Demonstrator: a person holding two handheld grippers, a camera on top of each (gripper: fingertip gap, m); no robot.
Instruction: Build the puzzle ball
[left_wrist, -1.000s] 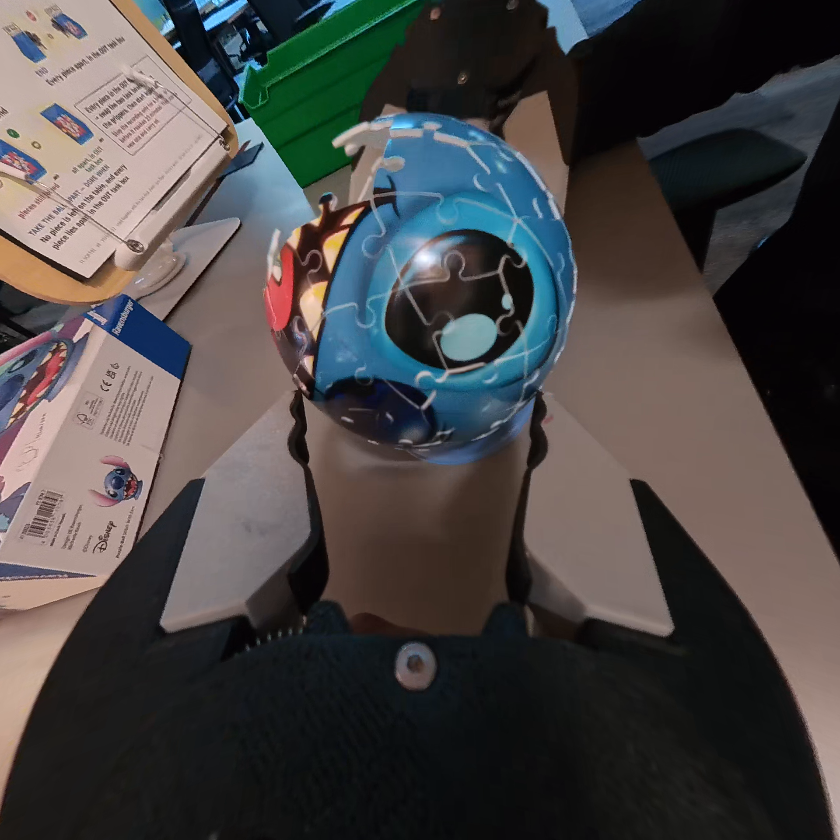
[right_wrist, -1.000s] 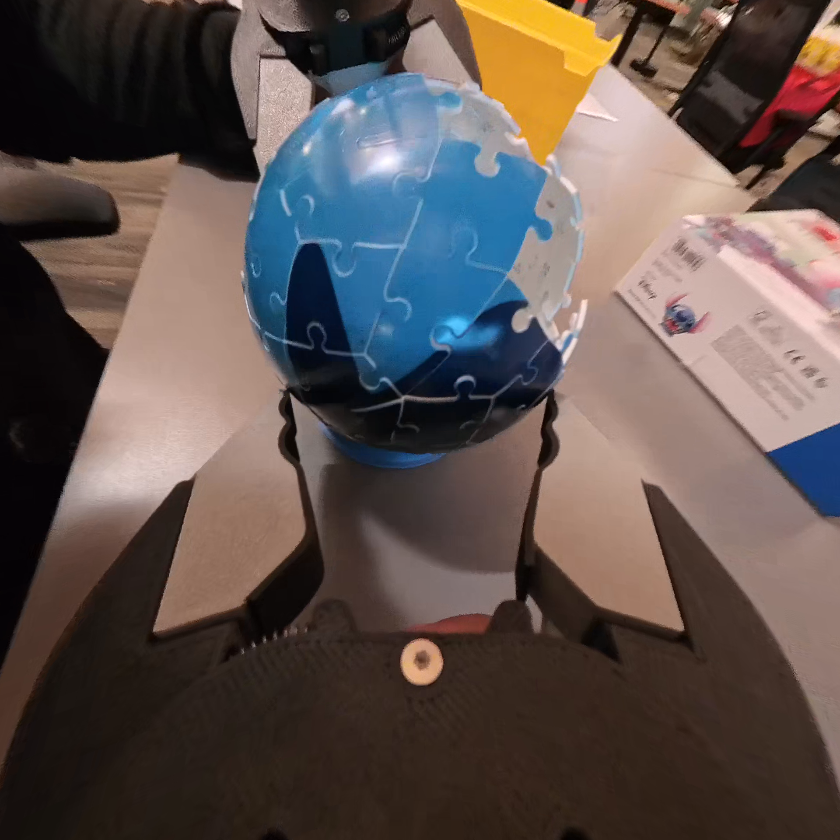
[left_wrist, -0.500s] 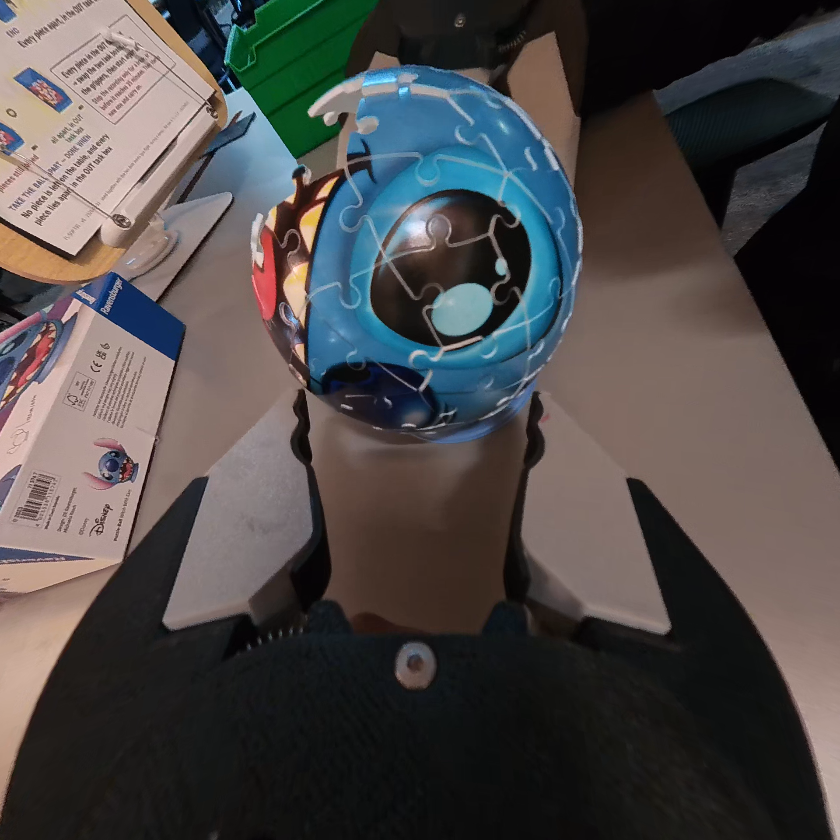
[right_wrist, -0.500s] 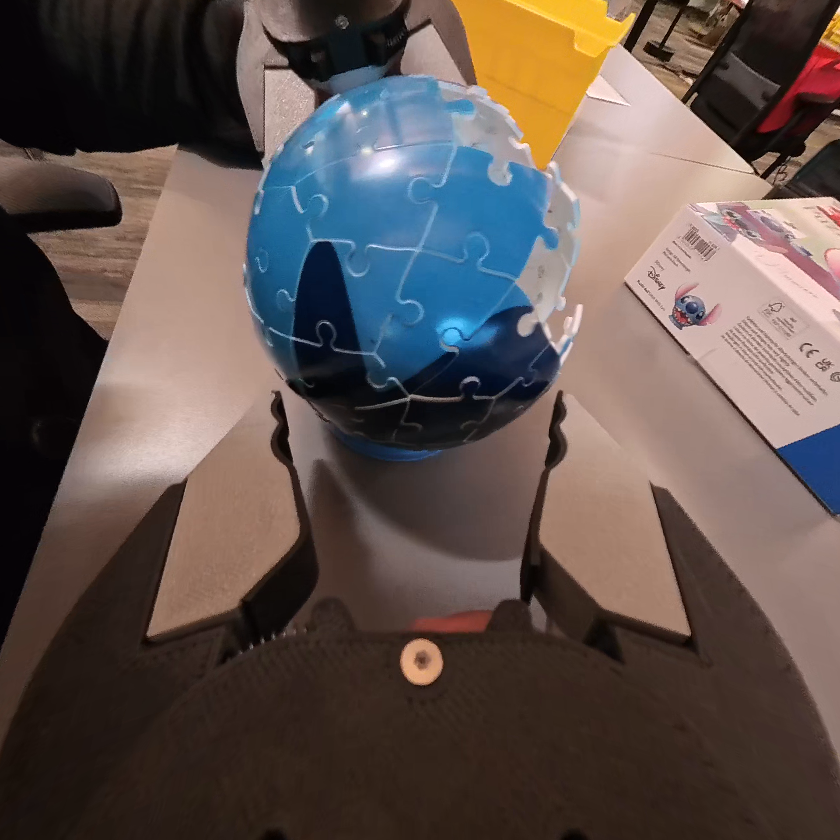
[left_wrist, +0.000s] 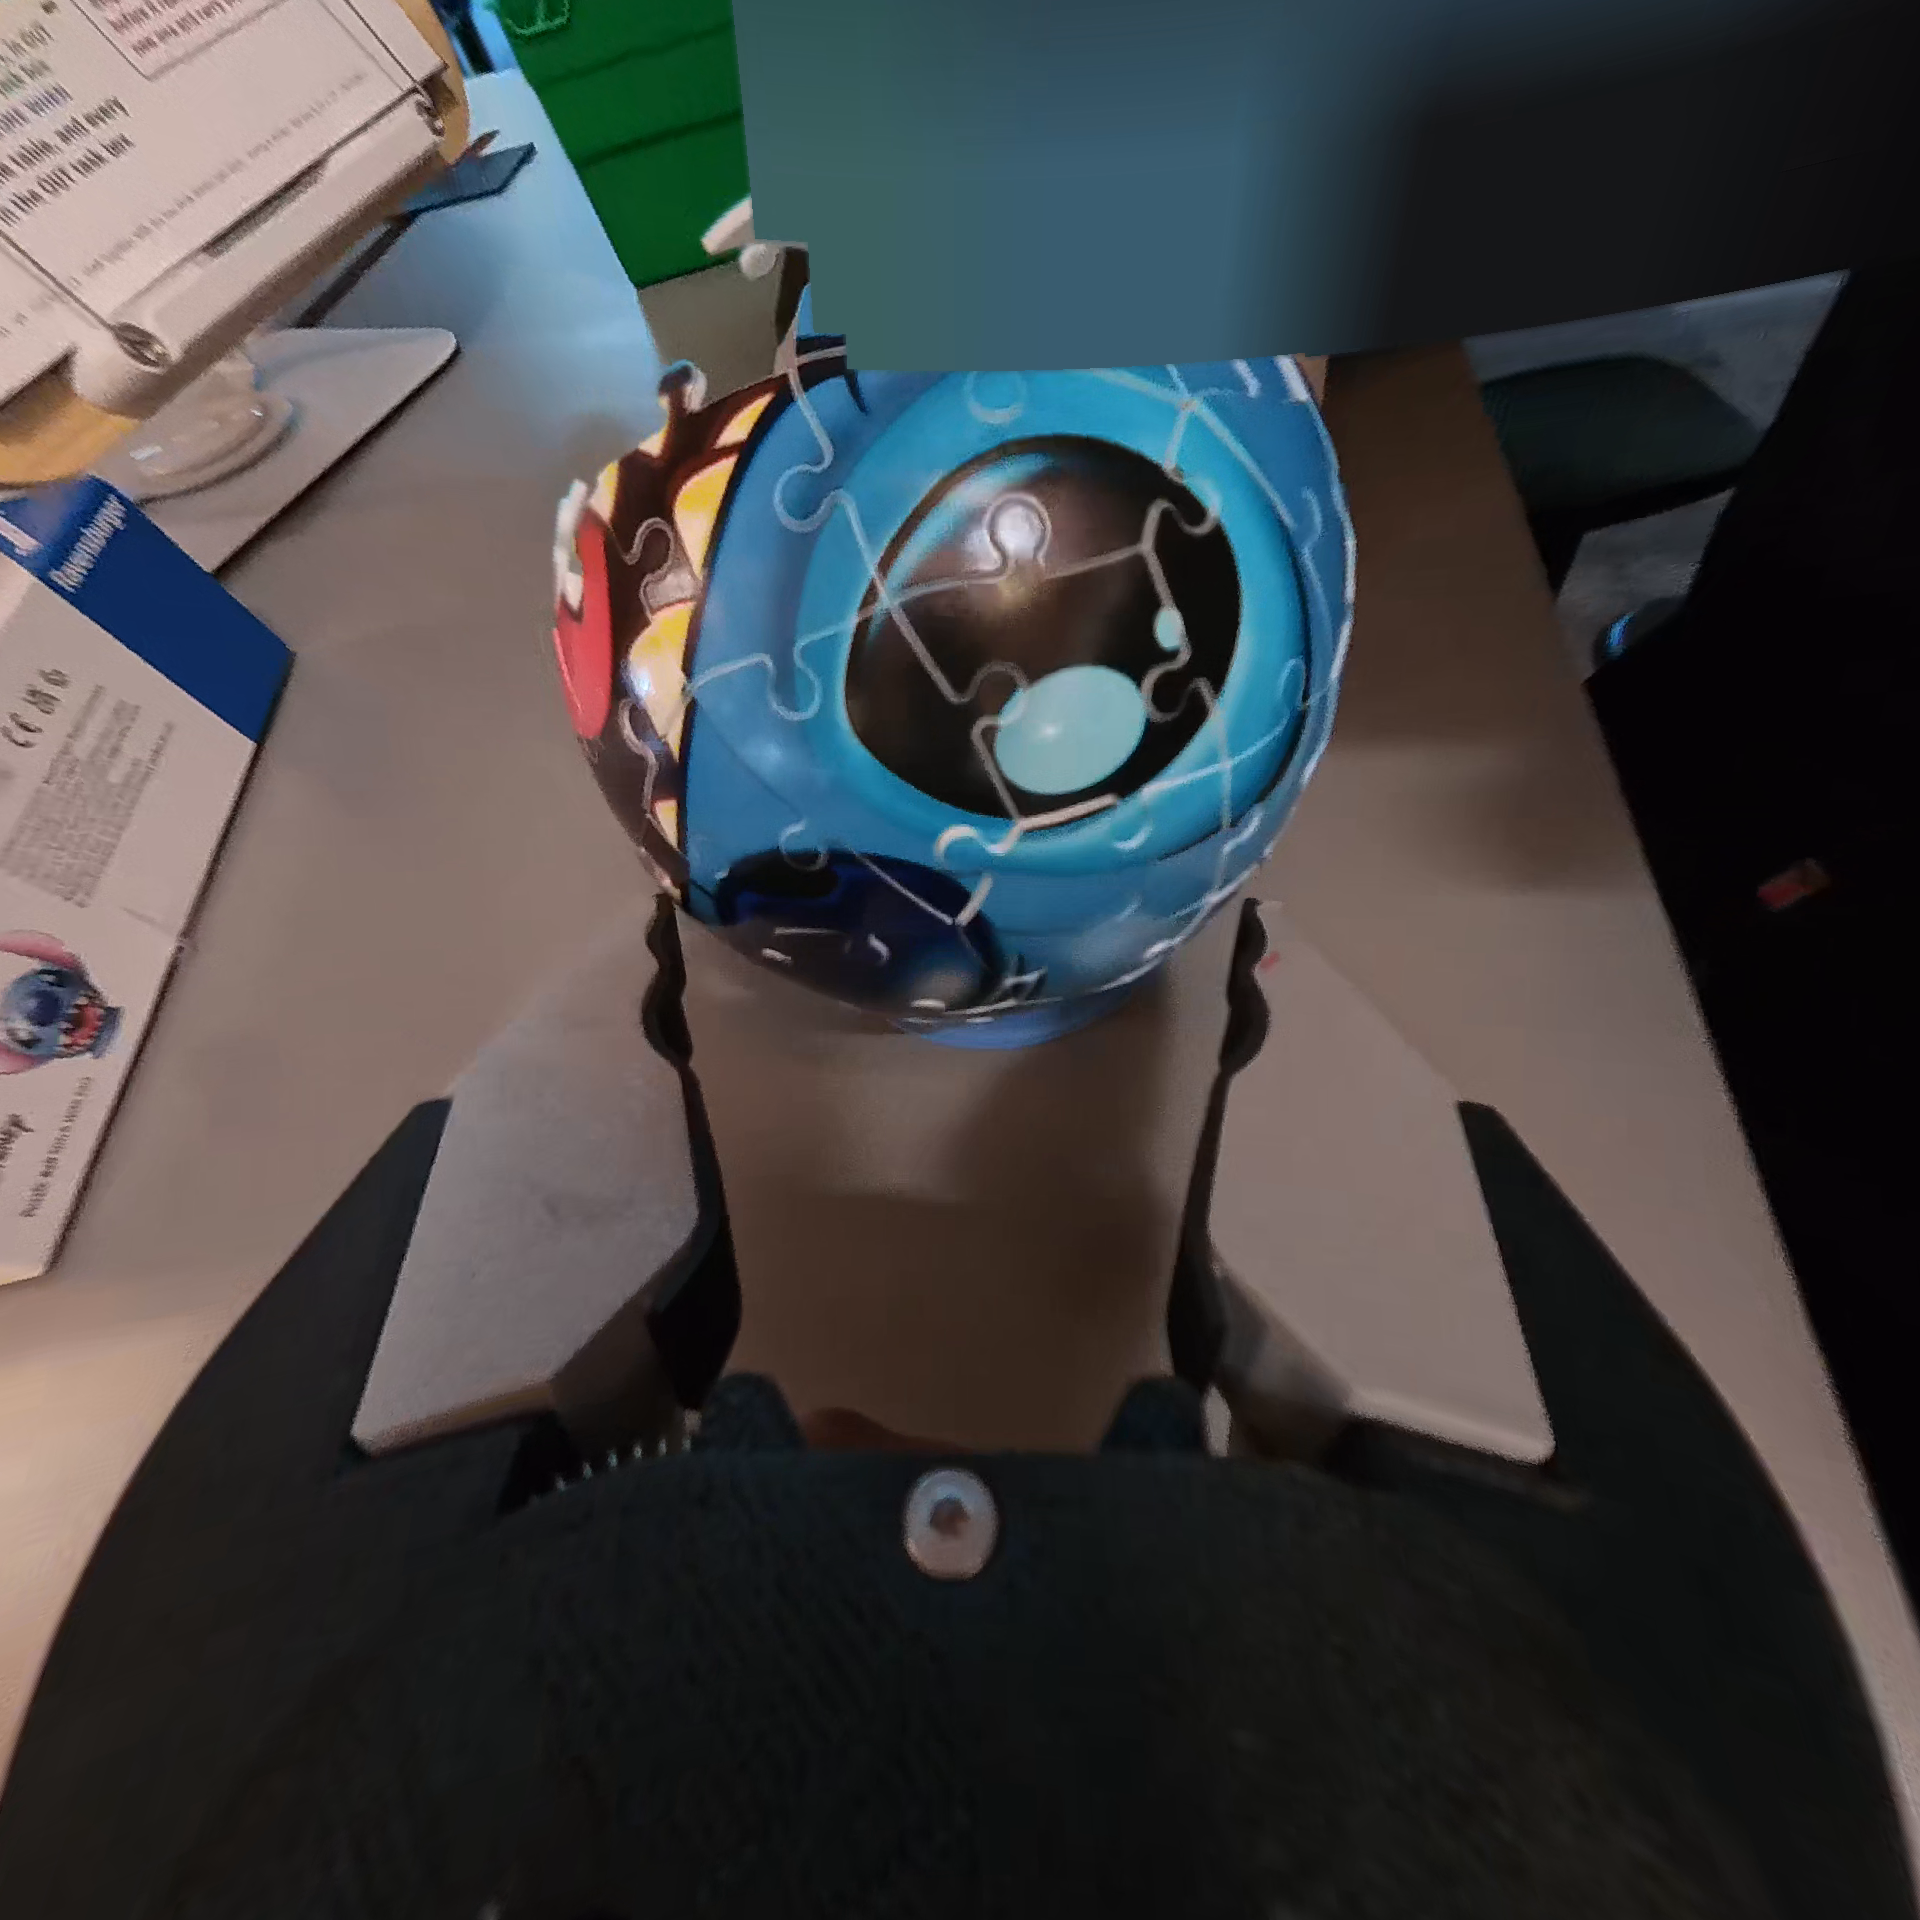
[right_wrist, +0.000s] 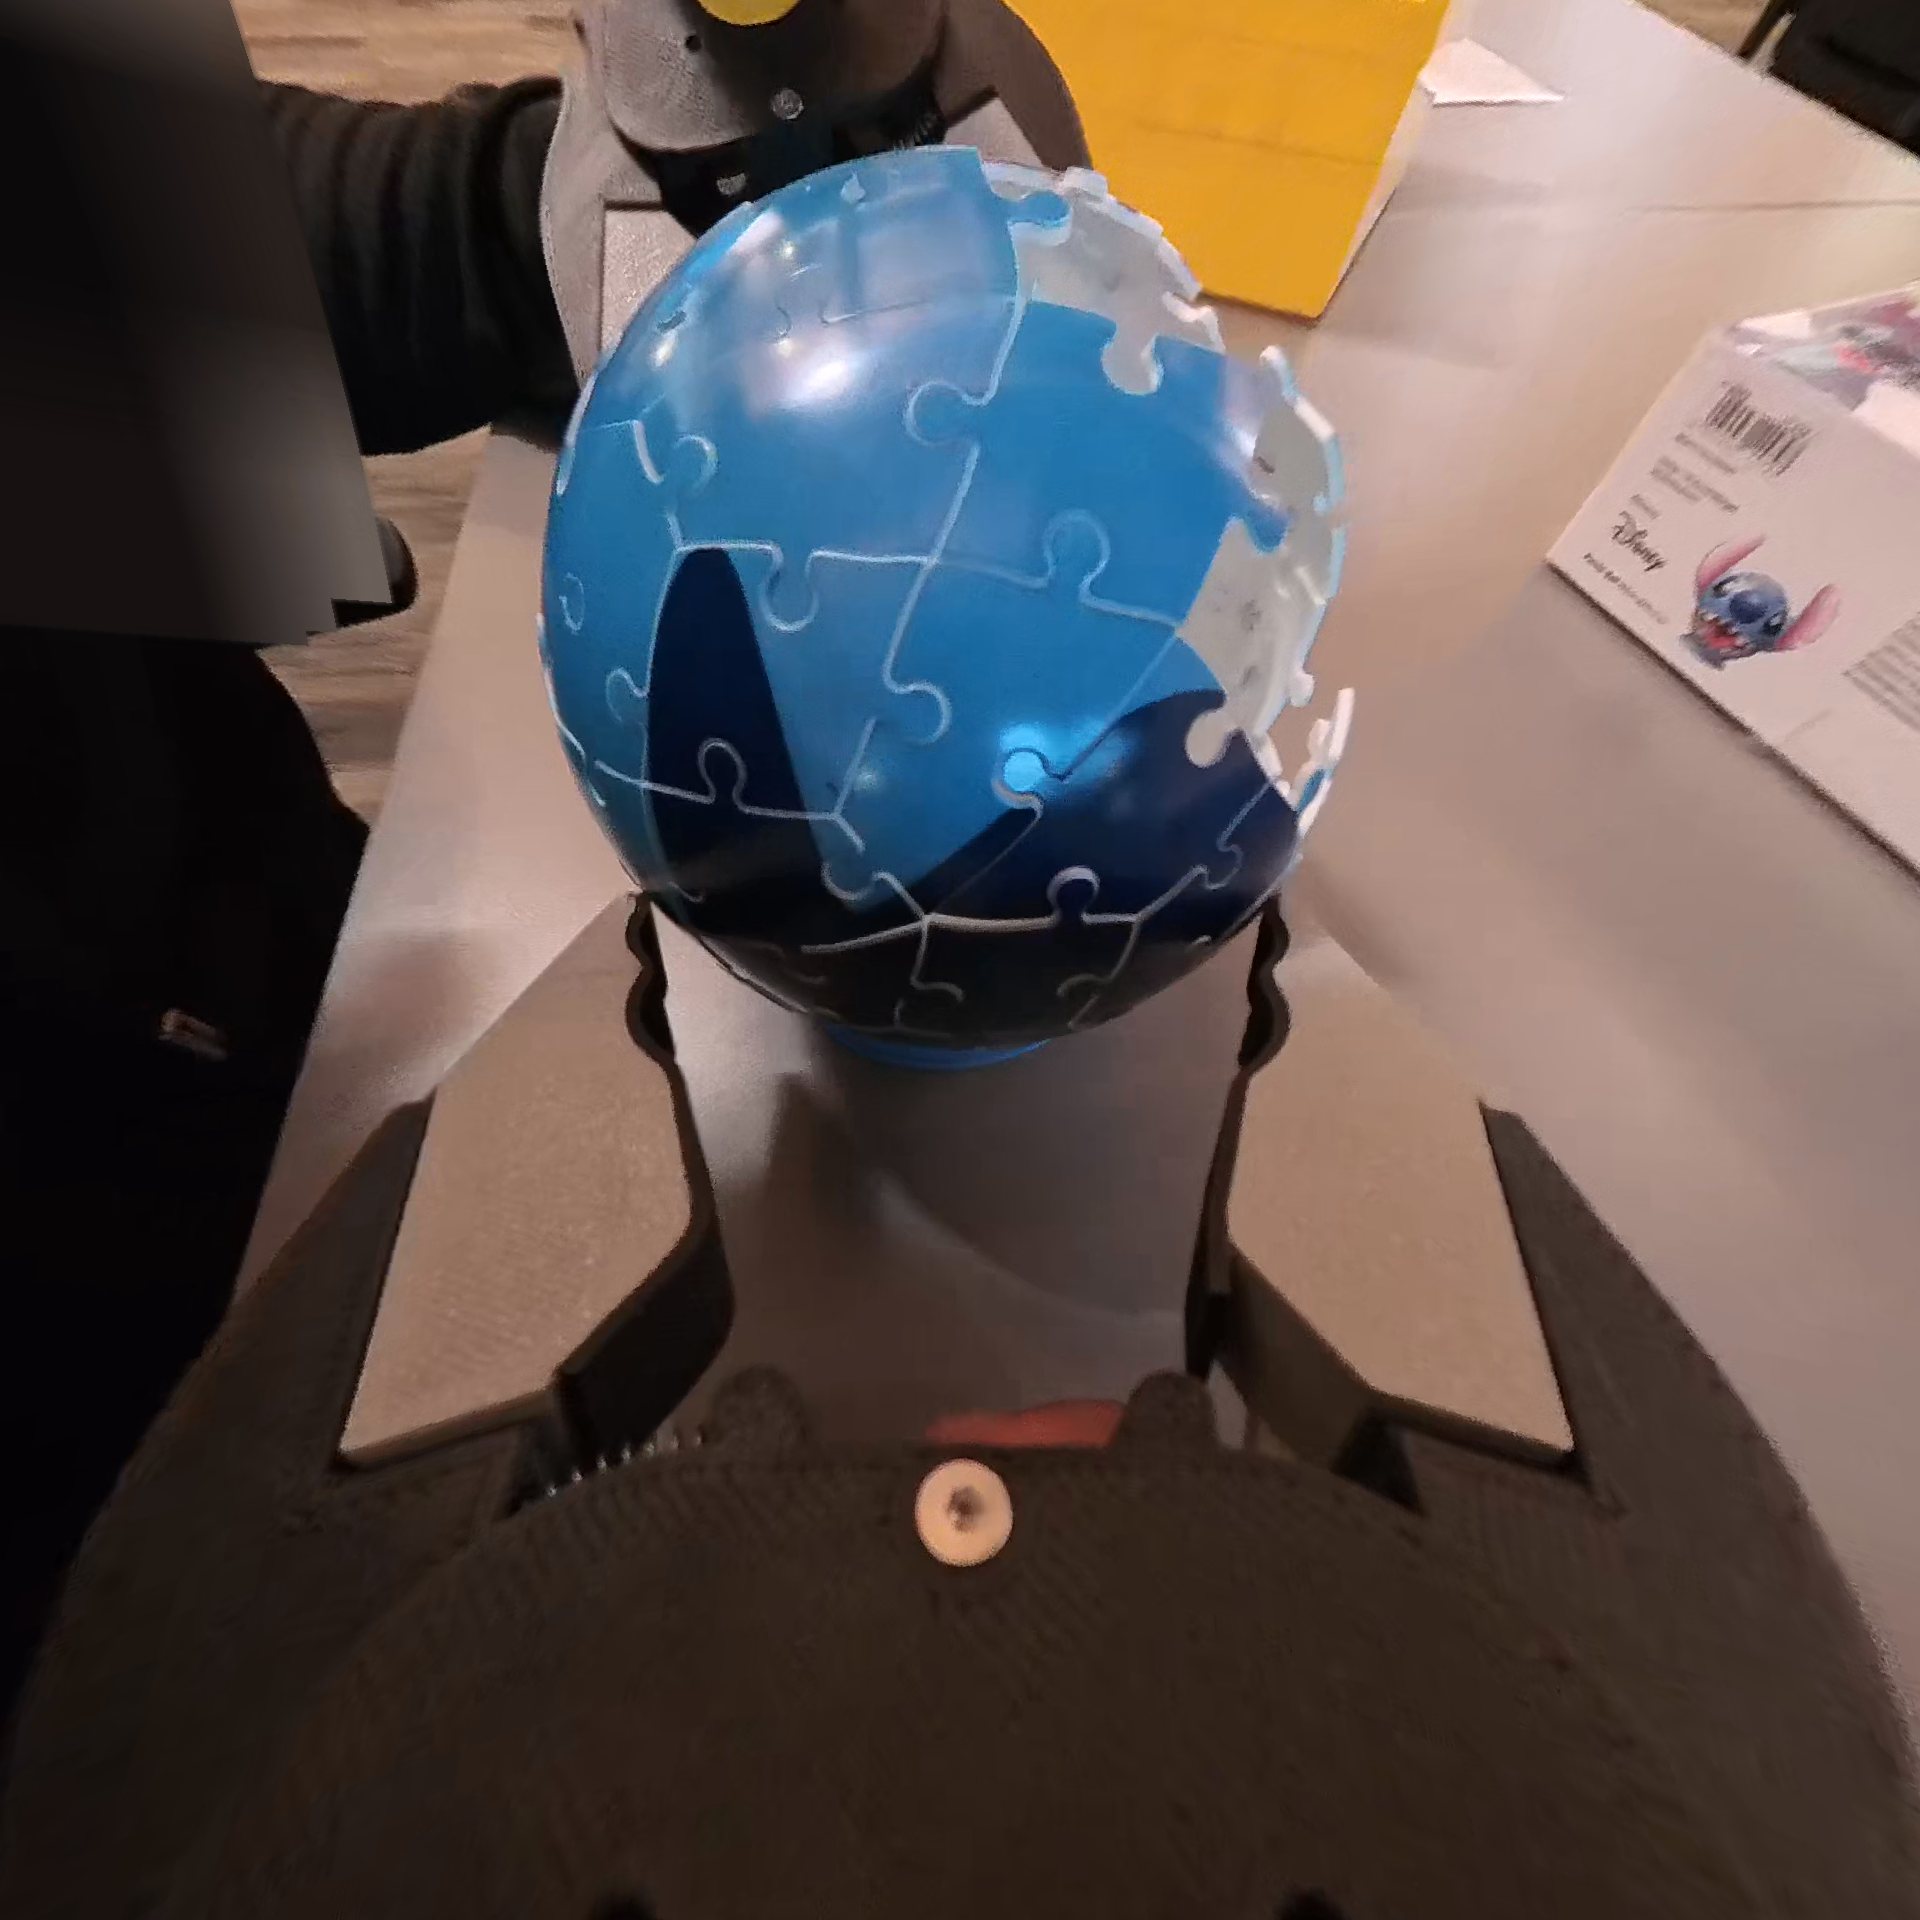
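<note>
The puzzle ball (left_wrist: 997, 675) stands on a blue stand (left_wrist: 997, 1023) on the table. It is mostly blue, with a big dark eye facing the left wrist view and a red and yellow mouth at its left. In the right wrist view the ball (right_wrist: 883, 623) shows plain blue pieces, and white piece backs line an open gap at its upper right (right_wrist: 1257, 499). My left gripper (left_wrist: 956, 935) is open, its fingertips flanking the ball's lower part. My right gripper (right_wrist: 951, 935) is open on the opposite side, placed the same way. Contact with the ball cannot be told.
The puzzle box (left_wrist: 94, 831) lies left of the ball, also in the right wrist view (right_wrist: 1766, 582). An instruction sheet on a stand (left_wrist: 156, 156) and a green bin (left_wrist: 644, 135) are behind. A yellow bin (right_wrist: 1247, 135) is beyond. The table edge (left_wrist: 1621, 831) runs close by.
Both grippers have come slightly closer to the ball. The right gripper's jaws have widened a little. The ball stays on its stand.
</note>
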